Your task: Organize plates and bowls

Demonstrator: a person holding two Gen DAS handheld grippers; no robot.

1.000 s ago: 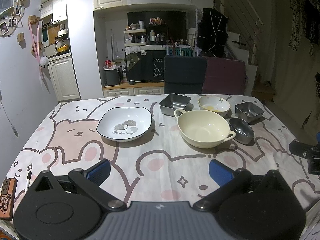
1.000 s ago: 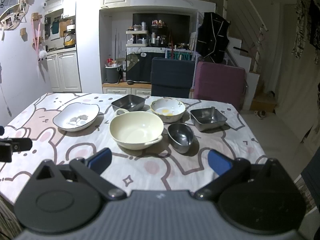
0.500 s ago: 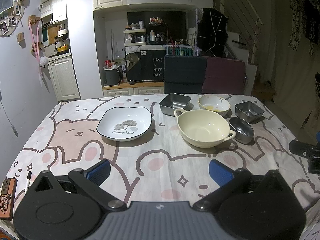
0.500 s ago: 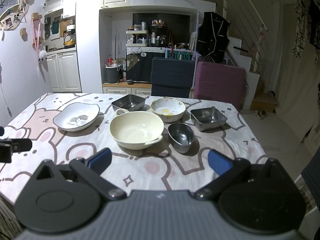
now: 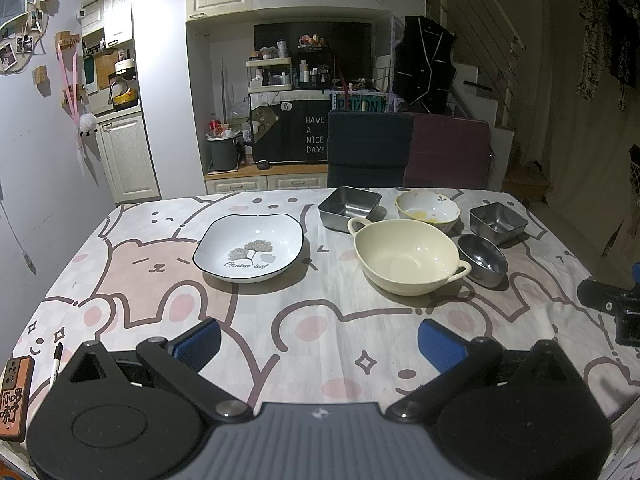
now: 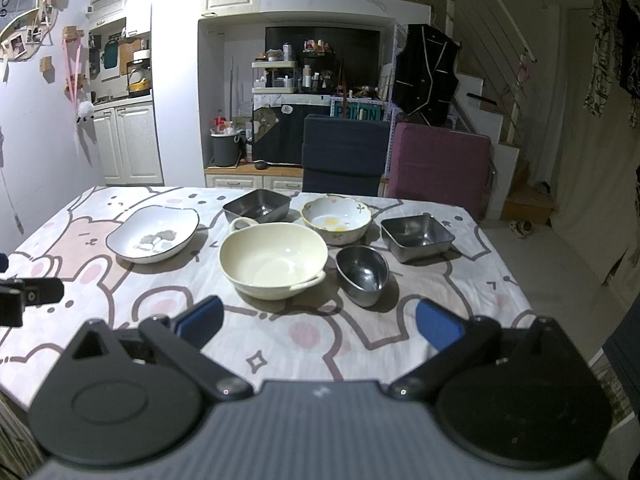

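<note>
On the bear-print tablecloth stand a white ginkgo-leaf plate [image 5: 249,249] [image 6: 154,238], a cream two-handled bowl [image 5: 408,255] [image 6: 274,260], a white flowered bowl [image 5: 426,210] [image 6: 337,218], two square steel dishes [image 5: 349,206] [image 5: 497,222] [image 6: 257,205] [image 6: 417,237] and an oval steel bowl [image 5: 482,259] [image 6: 363,274]. My left gripper [image 5: 318,346] is open and empty near the front edge, short of the plate. My right gripper [image 6: 318,322] is open and empty, short of the cream bowl.
Two chairs, dark blue [image 5: 368,148] and purple [image 5: 448,152], stand behind the table. A phone [image 5: 14,394] and a pen [image 5: 55,362] lie at the front left corner. The table's right edge [image 6: 516,280] drops to the floor.
</note>
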